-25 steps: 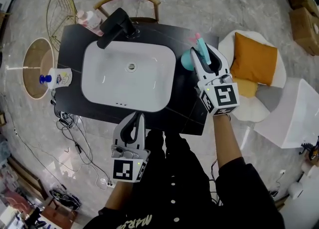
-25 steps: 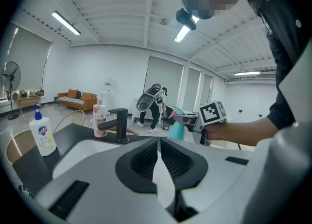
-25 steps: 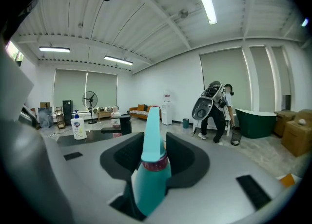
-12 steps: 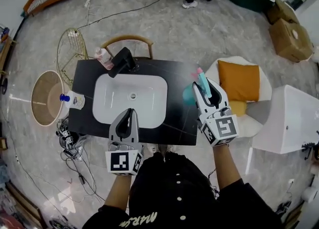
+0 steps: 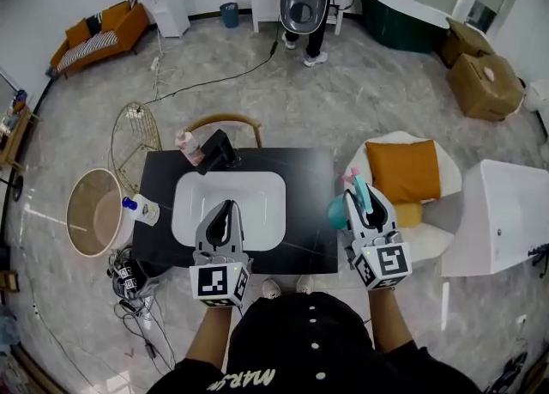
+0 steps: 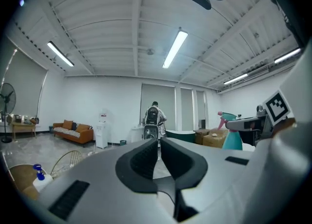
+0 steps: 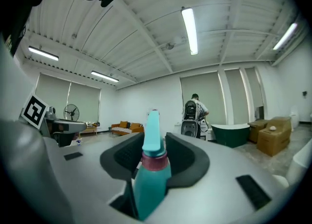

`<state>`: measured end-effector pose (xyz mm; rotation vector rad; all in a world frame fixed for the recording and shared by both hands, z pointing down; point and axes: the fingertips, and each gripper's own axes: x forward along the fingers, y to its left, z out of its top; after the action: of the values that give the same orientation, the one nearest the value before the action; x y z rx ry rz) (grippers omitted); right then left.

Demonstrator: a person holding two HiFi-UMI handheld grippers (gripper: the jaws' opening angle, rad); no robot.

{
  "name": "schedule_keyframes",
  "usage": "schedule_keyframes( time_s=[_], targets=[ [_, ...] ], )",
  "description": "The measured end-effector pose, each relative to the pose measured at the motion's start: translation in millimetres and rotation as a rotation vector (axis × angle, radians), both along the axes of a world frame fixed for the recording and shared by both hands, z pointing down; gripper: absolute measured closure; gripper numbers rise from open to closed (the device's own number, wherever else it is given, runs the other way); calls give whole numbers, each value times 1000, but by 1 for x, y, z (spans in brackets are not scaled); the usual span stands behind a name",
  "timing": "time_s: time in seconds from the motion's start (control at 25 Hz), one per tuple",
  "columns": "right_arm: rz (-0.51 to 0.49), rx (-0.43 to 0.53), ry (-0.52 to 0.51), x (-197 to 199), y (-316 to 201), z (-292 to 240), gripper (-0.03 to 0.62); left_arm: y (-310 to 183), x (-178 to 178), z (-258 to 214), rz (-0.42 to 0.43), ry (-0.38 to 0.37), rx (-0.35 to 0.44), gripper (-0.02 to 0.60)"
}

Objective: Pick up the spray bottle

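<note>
Where the task stood: I judged the pick-up all but done, since the spray bottle hung clear of the black counter in my right gripper.
Right gripper: its jaws were closed on the bottle at the pink collar, with the teal body below the pads and the nozzle head standing up between them; it pointed level.
Left gripper: its jaws were drawn together with nothing between them, and it hung idle over the near rim of the sink.
Bottle's place: the head view showed it in the air just beside the counter's right edge, between the counter and the white chair with its orange cushion.
Next move, as I judged it: hold the clamp as it was, keep the bottle upright and steady the hand.
Care needed: I reckoned the grip sat high on a narrow neck, so the heavier body might swing or slip if I tipped the gripper.
Left side's part: I saw none called for.
</note>
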<state>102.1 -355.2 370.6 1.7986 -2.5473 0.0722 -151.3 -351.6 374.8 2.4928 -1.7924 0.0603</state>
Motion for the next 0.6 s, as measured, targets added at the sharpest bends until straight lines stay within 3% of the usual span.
schedule_keyframes(
  time_s=[0.6],
  targets=[
    [-5, 28, -11, -1, 8, -8, 465, 9, 6, -11, 6, -16, 24, 552]
  ],
)
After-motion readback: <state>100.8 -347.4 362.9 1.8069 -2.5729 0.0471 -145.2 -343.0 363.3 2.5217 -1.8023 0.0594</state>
